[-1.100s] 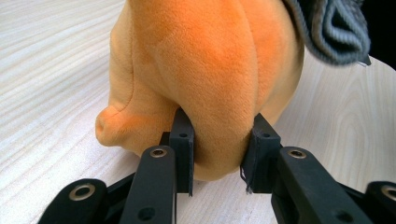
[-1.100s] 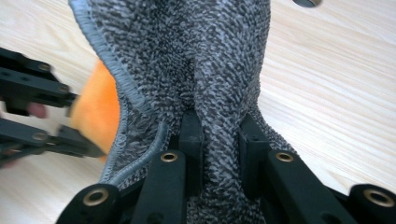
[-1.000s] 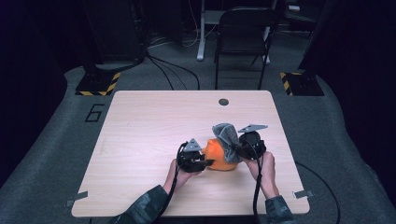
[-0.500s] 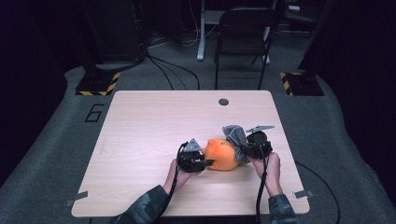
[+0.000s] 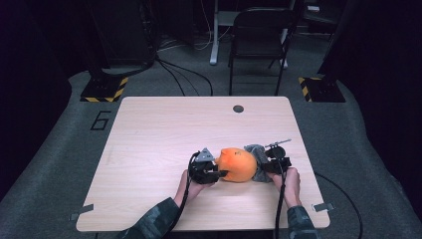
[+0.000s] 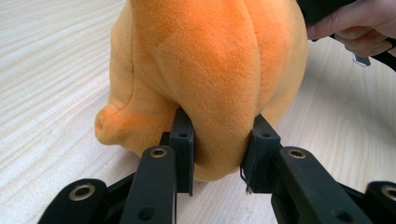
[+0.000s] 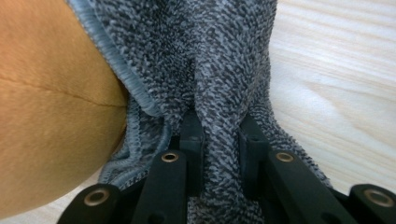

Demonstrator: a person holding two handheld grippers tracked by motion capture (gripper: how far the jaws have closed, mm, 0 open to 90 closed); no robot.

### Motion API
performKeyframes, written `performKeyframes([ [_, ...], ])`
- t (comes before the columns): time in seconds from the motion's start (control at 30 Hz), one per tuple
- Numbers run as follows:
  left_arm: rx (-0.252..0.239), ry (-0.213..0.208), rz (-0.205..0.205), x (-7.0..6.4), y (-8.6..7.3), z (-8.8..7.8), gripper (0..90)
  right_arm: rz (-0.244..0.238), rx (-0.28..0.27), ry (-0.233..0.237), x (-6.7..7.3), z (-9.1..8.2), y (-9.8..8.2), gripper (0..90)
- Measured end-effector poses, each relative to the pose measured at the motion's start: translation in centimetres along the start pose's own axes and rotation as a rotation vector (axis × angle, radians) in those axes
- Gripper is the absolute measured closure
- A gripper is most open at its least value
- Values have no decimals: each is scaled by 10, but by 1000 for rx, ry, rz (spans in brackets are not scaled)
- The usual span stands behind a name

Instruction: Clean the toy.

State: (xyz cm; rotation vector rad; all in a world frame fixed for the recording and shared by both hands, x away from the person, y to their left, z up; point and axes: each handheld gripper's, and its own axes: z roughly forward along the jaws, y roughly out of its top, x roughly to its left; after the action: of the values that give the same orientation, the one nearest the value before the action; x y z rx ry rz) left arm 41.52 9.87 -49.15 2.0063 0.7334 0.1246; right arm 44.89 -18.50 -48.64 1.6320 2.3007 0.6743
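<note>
An orange plush toy (image 5: 238,164) lies on the wooden table (image 5: 164,129), near its front edge. My left gripper (image 5: 215,174) is at the toy's left side, shut on a fold of the orange plush (image 6: 219,93). A grey knitted cloth (image 5: 256,158) hangs against the toy's right side. My right gripper (image 5: 266,167) pinches a bunched fold of that grey cloth (image 7: 219,93) between its jaws, with the orange plush (image 7: 51,107) just to the left of it.
A small dark round hole or grommet (image 5: 238,108) sits near the table's far edge. A black chair (image 5: 259,40) stands behind the table, with yellow-black striped stand bases (image 5: 104,89) on the floor to either side.
My right gripper has come down and a little toward the right with the grey cloth, which was raised above the toy and now lies low against its right side. The left gripper stayed put.
</note>
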Motion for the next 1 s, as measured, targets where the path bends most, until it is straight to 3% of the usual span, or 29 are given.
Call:
performKeyframes([
  [0.07,0,2,-1,1,0,-1,693,-9,-28,-25,1,-10,2,769],
  [0.17,-1,0,-4,2,-1,-1,693,3,-96,-20,2,-39,8,771],
  [0.33,-1,2,-3,1,-1,-1,693,-30,-263,45,22,-95,19,771],
  [0.4,1,1,-3,3,0,-1,693,-81,-305,82,33,-106,21,771],
  [0.5,0,-2,-3,3,0,-1,690,-117,-271,121,53,-98,23,770],
  [0.6,5,3,-11,4,-1,0,683,-142,-213,99,62,-76,23,772],
  [0.8,-1,-4,-16,5,-2,0,652,-150,-206,81,62,-68,21,773],
  [0.9,0,-6,-14,7,-2,0,590,-154,-202,68,63,-64,21,774],
  [1.0,-5,-2,-12,9,-2,0,473,-155,-200,65,62,-63,21,774],
])
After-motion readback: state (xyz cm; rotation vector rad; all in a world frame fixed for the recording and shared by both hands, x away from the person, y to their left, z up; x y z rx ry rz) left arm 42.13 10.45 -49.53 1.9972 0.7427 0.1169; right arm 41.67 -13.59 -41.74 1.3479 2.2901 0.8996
